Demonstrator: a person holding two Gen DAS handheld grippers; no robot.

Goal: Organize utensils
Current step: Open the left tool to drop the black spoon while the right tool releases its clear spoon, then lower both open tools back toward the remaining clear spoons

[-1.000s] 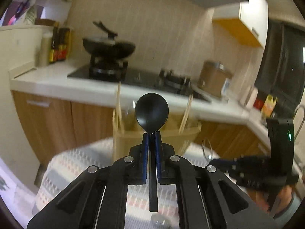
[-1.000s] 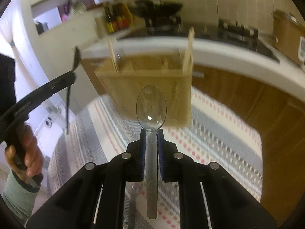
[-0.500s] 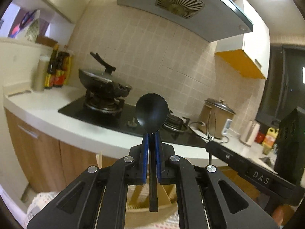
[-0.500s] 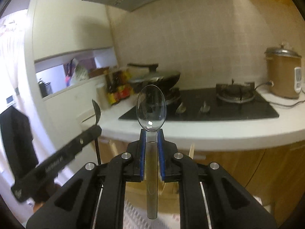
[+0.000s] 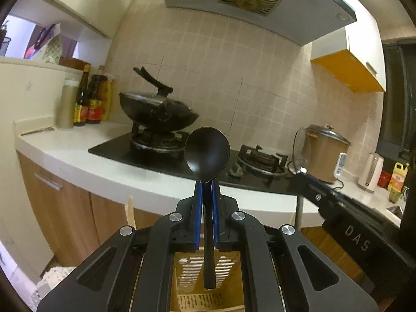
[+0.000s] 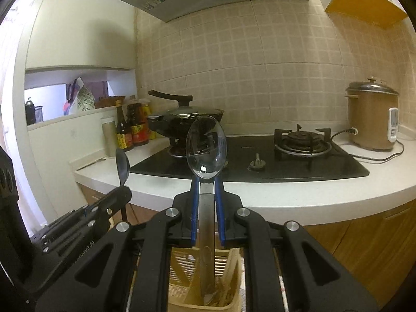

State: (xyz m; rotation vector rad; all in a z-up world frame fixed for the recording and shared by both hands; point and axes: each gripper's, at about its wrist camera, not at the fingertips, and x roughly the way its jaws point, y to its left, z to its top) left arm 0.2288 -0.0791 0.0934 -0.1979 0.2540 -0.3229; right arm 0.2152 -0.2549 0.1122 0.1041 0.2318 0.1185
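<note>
The left gripper [image 5: 207, 189] is clamped on the neck of a black spoon [image 5: 207, 153], its blue pads pressed to either side just under the bowl. The right gripper [image 6: 207, 184] is clamped the same way on a shiny metal spoon [image 6: 206, 150].

A second ago both cameras looked down at a slotted holder standing on a striped cloth. Now the worktop, the hob [image 6: 260, 156] and the tiled wall fill both frames, and the holder [image 5: 205, 283] shows only at the bottom centre, between the gripper arms; in the right wrist view it [image 6: 205, 286] sits in the same low spot. So both grippers have swung up toward level over the holder, which I take as lining the spoons up to drop in.

Each spoon's long axis runs straight up the middle of its frame: bowl at the top, past the fingertips, handle at the bottom. The black handle ends over the holder's slotted wall; the metal handle's tip seems to reach inside the holder's rim. Handles-first looks like the way in.

Outward, the left gripper crosses the lower left of the right view, the right gripper the lower right of the left view.
</note>
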